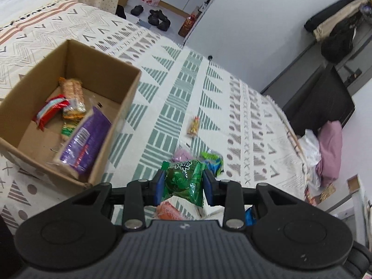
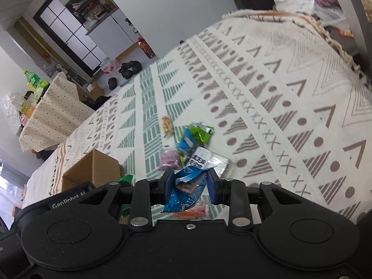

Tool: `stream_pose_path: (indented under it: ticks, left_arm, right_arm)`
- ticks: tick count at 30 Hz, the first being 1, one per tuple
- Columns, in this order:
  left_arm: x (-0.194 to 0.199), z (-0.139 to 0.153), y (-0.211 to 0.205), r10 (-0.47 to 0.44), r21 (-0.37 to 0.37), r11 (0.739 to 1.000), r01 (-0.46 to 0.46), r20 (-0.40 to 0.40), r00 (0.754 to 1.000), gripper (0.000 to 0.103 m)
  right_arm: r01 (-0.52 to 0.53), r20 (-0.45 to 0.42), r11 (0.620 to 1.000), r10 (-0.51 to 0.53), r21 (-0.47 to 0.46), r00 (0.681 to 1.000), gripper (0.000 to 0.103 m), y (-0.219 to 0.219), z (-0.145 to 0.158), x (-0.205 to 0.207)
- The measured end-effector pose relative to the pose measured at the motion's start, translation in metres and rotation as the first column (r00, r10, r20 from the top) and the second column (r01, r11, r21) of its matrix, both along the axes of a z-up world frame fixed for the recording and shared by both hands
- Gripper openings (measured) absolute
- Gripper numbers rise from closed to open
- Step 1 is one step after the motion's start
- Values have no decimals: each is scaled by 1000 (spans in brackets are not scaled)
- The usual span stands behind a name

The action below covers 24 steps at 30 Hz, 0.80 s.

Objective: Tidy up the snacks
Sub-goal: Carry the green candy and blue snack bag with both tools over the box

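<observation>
My left gripper (image 1: 183, 181) is shut on a green snack packet (image 1: 183, 181) and holds it above the patterned bed cover, to the right of an open cardboard box (image 1: 102, 69). The box holds a purple packet (image 1: 86, 144), a red packet (image 1: 51, 111) and an orange cracker packet (image 1: 73, 97). My right gripper (image 2: 191, 184) is shut on a blue snack packet (image 2: 186, 193), above the cover. Loose snacks lie ahead: a small yellow packet (image 2: 167, 126), a green-and-blue packet (image 2: 196, 134), a pink one (image 2: 169, 159), a white-and-black packet (image 2: 204, 160). The box (image 2: 93, 169) is at my right gripper's left.
The bed cover (image 1: 209, 88) ends at a tasselled edge on the right (image 1: 295, 139). A dark cabinet (image 1: 320, 107) and a pile of bags and clothes (image 1: 325, 148) stand beyond it. Shoes (image 1: 158, 19) lie on the far floor. A cloth-covered table (image 2: 53, 107) stands at the left.
</observation>
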State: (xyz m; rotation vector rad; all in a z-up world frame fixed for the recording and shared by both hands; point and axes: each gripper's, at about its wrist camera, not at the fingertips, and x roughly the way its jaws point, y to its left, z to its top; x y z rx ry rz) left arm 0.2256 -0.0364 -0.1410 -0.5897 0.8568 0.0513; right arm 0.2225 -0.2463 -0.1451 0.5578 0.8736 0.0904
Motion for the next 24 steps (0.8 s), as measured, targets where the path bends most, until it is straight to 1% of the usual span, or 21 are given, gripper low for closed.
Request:
stream_pose_path:
  ticks: [3,6,9,15,20,24]
  left_arm:
    - [-5,8,12,32,-7,999,-31,29,999,33]
    - [-8,13,24,65,-15,998,-64,40,997,34]
    - [-9,16,34,83,7,996,-83,39,996,34]
    - [-12,19,58,128,-26,992,-127,42,991,34]
    - [-18,20,81,219,-38,975,-217,52,974,34]
    - [-19,13,98,282,-44,959,-280,32,959,34]
  right_arm:
    - [-13,31,1000,14,-16,999,30,9,10,-1]
    - [-24,56,999,26,-26,998,30,20,18,-2]
    - [-38,80,998,41,-43,996,30,32,26,-1]
    - [-61,107,996,67,-59,992,30,55,39,3]
    - [-96,114,993,103,-69,988,30,77,45,9]
    - [-133,119,988,141,-74,983,30,97,49,14]
